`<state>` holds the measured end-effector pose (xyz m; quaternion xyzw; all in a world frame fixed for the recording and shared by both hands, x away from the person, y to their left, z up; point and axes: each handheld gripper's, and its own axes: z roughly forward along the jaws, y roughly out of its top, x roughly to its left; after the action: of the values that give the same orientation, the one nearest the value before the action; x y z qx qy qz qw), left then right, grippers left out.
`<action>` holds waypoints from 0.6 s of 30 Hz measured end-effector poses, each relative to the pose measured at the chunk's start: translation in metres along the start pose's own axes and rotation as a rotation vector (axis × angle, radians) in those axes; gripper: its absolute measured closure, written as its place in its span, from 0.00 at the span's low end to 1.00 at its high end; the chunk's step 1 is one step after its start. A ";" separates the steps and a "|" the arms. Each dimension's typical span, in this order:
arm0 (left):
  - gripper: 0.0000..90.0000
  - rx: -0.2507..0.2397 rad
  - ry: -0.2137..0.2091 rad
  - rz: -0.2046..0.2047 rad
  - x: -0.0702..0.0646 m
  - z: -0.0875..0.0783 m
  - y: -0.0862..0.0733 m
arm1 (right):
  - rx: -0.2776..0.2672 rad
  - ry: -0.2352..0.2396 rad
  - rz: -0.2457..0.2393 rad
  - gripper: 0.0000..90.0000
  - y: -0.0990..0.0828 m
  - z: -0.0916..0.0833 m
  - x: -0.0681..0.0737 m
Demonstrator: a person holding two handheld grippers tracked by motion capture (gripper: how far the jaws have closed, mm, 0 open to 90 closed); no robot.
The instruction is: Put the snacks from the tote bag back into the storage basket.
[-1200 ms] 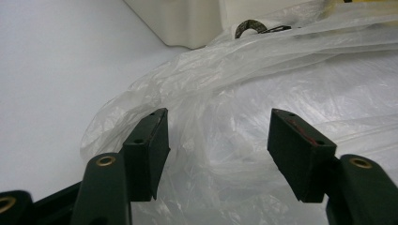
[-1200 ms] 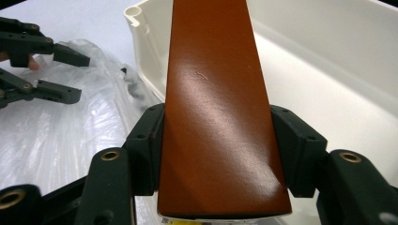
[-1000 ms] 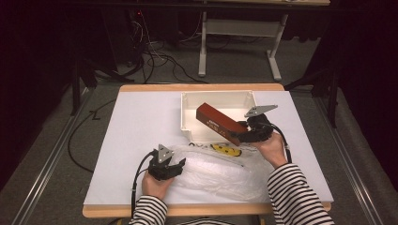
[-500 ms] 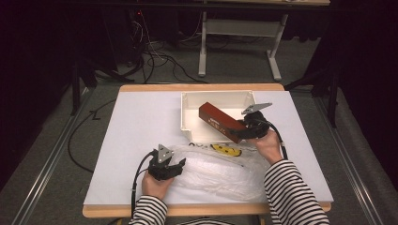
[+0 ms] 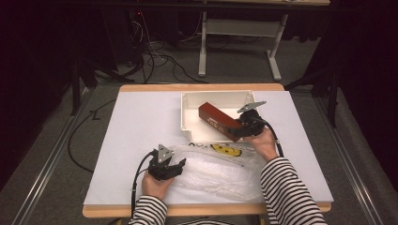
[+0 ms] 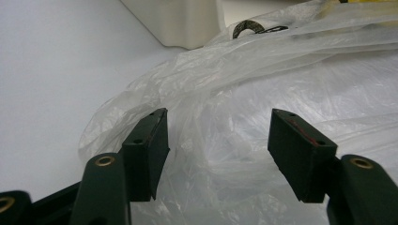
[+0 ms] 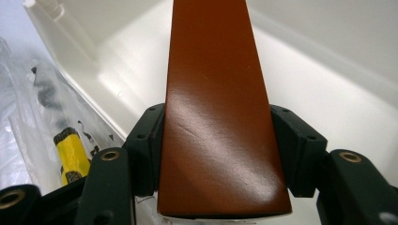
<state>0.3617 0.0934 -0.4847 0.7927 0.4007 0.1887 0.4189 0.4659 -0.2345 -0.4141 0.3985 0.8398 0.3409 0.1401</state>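
Leftmost, near the table's (image 5: pixel 122 140) front edge: left gripper (image 5: pixel 176 165), jaws spread and unclenched, resting low over a clear plastic bag (image 5: pixel 220 171), with crinkled film between the two black pads (image 6: pixel 148 150) but not pinched. Thin, glossy, heavily creased, see-through; lying flat across the near middle of the matte white tabletop, wooden edge showing round the rim. At the bag's far edge, a yellow and black printed patch (image 5: pixel 225 150), lettering too small to read.

Farther back and right of centre: shallow white plastic tray (image 5: pixel 187 119), rectangular, smooth, rounded corners, its near wall just beside the bag.

Inside the tray, slanting from its far left down toward its near right corner: long reddish-brown box (image 5: pixel 218 121), slim, rectangular, sharp-edged. Smooth, slightly shiny top face with a soft highlight and a faint crease in the right gripper view; a pale strip of print on its side in the high view, unreadable.

Rightmost: right gripper (image 5: pixel 241 129), clamped on the box's near right end, pads pressing both long sides; striped sleeve (image 5: pixel 288 187) behind.
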 end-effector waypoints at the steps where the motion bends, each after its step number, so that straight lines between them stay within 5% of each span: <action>1: 0.43 0.000 0.000 0.001 0.000 0.000 0.000 | -0.002 0.000 -0.003 0.47 0.001 0.001 0.000; 18: 0.43 -0.007 -0.005 -0.003 0.000 -0.001 0.000 | 0.048 -0.021 -0.044 0.47 0.015 0.022 0.004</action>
<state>0.3613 0.0941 -0.4846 0.7912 0.4002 0.1875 0.4228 0.4834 -0.2140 -0.4198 0.3866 0.8550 0.3130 0.1468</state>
